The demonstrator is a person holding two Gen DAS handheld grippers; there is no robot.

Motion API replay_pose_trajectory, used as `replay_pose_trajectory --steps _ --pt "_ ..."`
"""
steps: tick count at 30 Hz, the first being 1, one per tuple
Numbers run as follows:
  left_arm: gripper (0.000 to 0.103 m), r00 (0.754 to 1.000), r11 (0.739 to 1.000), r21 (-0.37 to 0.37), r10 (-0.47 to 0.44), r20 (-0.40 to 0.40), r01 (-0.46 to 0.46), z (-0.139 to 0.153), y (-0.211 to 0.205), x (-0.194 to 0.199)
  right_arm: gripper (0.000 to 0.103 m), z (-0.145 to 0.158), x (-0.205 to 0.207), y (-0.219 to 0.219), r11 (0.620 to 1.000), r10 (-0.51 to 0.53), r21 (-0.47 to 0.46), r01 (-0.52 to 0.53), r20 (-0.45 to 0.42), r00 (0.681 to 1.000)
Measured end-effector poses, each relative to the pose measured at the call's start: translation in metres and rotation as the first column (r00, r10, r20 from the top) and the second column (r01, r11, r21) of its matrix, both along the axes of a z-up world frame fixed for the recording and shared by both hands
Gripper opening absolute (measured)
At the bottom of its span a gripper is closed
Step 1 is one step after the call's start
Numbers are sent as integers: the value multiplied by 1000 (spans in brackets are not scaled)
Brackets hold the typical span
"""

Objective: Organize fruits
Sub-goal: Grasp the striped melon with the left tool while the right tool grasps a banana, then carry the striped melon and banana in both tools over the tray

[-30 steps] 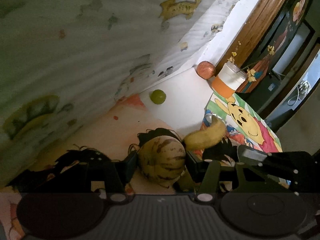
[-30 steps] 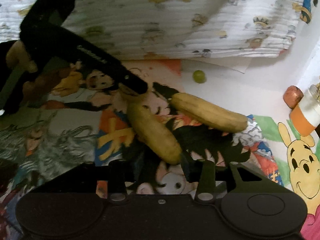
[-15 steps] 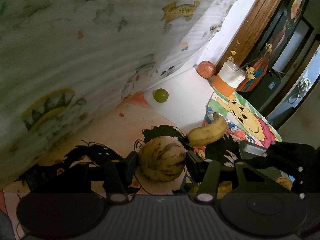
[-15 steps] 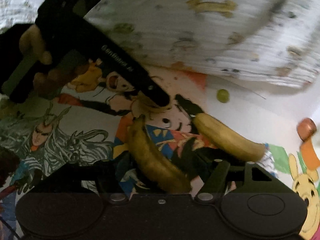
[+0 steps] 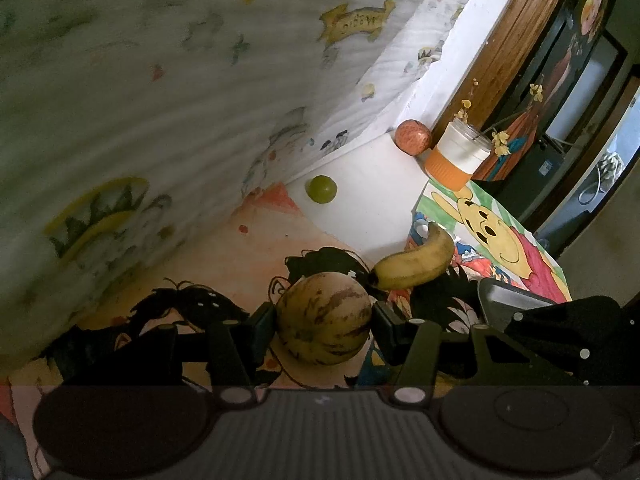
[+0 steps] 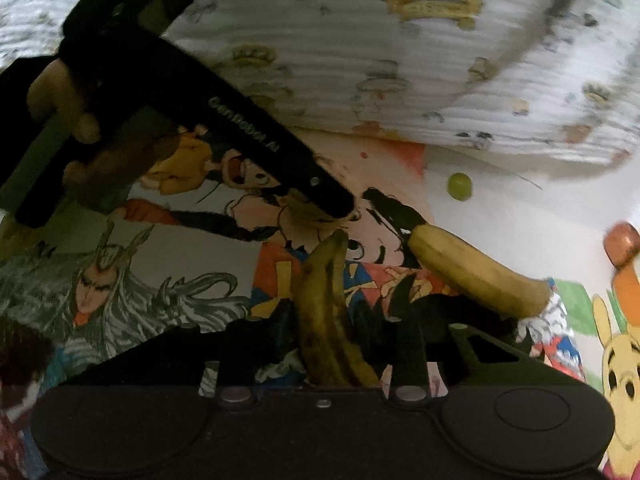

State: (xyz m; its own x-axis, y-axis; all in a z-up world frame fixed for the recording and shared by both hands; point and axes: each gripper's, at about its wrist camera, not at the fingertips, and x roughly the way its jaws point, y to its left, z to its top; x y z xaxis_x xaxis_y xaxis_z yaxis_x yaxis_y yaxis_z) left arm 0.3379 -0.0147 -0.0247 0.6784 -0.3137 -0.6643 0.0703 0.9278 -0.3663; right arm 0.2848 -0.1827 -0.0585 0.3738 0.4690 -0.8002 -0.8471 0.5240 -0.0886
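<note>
Melon [image 5: 324, 318] is our largest fruit, round and striped, and our left gripper [image 5: 324, 320] is clamped on it, one finger pressed to each side. It sits low over the drawn mat [image 5: 224, 256]; whether it touches the mat we cannot tell.

Next in size are the bananas. One banana [image 6: 326, 320] is pinched in our right gripper [image 6: 332, 344], the jaws narrow around its lower half, its long axis running straight out ahead along the fingers, stem end toward the melon. The second banana [image 6: 476, 276] lies loose on the mat, just ahead and to the right of our right gripper, its long axis slanting from upper left down to lower right. Our right hand is the nearer one to it; from the left gripper it lies just beyond the melon, to the right. We judge the held banana should be set down parallel beside this one.

Smaller still, an apple [image 5: 413, 137] rests by the cup [image 5: 458, 156] at the far corner, and a lime [image 5: 321, 189] sits alone on the white sheet [image 5: 372, 184], well apart from both grippers.
</note>
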Motion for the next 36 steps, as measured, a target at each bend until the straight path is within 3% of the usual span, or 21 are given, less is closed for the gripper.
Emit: replay_pose_trajectory --steps 4,11,18,26,36 --pt "57 1000 1000 11 14 0 -14 1 1 -4 34 4 -6 -1 994 -111 18 111 9 994" --pt "57 998 998 4 61 3 -61 7 7 -23 33 15 -13 -8 954 -270 116 276 -66 961" --pt "57 996 996 -9 87 19 -86 16 10 -51 33 24 -32 -19 877 -375 256 406 -163 913" --pt "57 994 995 -11 102 29 -101 27 4 -82 32 50 -66 -57 743 -477 405 533 -238 846" --pt "57 996 998 -7 69 54 -69 46 -26 -114 32 81 -108 -115 647 -593 423 634 -243 768"
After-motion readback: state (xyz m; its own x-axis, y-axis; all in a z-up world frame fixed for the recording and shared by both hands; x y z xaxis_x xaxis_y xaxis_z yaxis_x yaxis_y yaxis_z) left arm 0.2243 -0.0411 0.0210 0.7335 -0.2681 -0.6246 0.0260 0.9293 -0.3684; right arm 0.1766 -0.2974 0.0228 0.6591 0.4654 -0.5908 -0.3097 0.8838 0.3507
